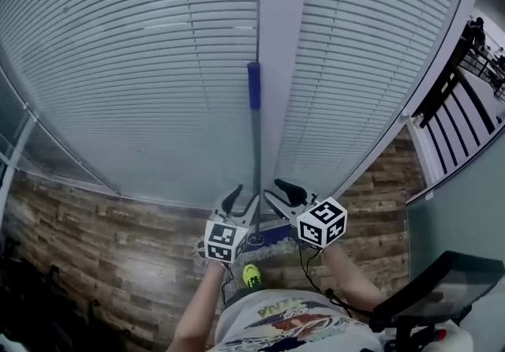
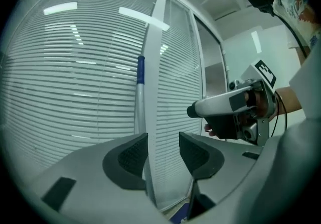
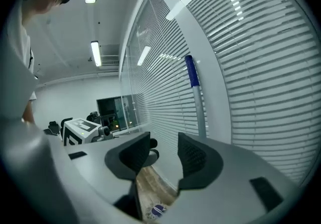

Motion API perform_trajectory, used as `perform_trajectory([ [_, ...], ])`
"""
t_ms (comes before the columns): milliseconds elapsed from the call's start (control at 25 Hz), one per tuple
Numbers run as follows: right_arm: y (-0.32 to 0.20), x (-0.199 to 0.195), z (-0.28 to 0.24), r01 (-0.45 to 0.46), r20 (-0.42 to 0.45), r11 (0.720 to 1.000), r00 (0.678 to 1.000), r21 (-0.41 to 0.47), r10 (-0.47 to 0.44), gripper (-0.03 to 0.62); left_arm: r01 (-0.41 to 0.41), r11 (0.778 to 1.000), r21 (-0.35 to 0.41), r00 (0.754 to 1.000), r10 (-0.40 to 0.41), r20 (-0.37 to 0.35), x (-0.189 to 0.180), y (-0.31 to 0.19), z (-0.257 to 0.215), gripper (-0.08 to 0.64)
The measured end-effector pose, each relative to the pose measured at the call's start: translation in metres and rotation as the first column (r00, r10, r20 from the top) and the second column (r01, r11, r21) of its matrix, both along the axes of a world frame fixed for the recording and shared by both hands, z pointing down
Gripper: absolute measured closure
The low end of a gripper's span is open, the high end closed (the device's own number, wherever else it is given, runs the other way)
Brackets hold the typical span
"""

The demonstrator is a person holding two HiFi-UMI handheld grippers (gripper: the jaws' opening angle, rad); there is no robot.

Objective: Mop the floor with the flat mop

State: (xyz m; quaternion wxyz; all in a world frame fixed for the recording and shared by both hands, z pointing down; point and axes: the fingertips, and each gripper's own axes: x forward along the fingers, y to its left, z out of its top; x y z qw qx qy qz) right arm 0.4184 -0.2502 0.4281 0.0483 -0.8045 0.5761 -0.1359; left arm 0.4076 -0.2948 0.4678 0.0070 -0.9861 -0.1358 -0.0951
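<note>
Mop (image 1: 256, 153): stands upright against the white post (image 1: 280, 43), blue grip (image 1: 253, 86) on top, head (image 1: 276, 234) on the wood floor (image 1: 102, 248) at the post's foot. Left gripper (image 1: 241, 202): released, jaws apart and empty, low before the post, just beside the handle. Right gripper (image 1: 278, 191): likewise released and empty, low before the post. Blinds (image 1: 142, 66): either side of the post.

A: How does the flat mop with the grey metal pole (image 1: 255, 149) stand?
B: Upright, nearly vertical, leaning on the white window post (image 1: 282, 43) between the slatted blinds (image 1: 142, 66)
A: Its ends?
B: The blue grip (image 1: 253, 86) is on top; the blue head with pale fringe (image 1: 270, 234) lies flat on the wood-plank floor (image 1: 110, 240)
</note>
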Motion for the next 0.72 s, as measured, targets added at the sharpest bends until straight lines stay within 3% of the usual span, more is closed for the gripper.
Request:
perform_trajectory([
  [160,-0.023,0.045,-0.024,-0.037,-0.033,0.999,0.999,0.010,0.038,0.429,-0.009,1.000,0.030,1.000,0.010,-0.010,0.057,-0.015,-0.012,0.359],
  [360,-0.044,0.074,-0.035,-0.060,-0.074,0.997,0.995,0.040,0.063,0.413,-0.019,0.998,0.063,0.997,0.024,-0.078,0.112,-0.031,-0.029,0.354],
  [520,-0.045,0.097,-0.044,-0.084,-0.078,0.996,0.993,0.043,0.087,0.411,-0.033,0.993,0.110,0.996,0.043,-0.084,0.159,-0.034,-0.041,0.354],
  [720,-0.047,0.118,-0.056,-0.103,-0.097,0.994,0.990,0.034,0.106,0.411,-0.043,0.989,0.141,0.992,0.060,-0.114,0.188,-0.029,-0.055,0.357],
])
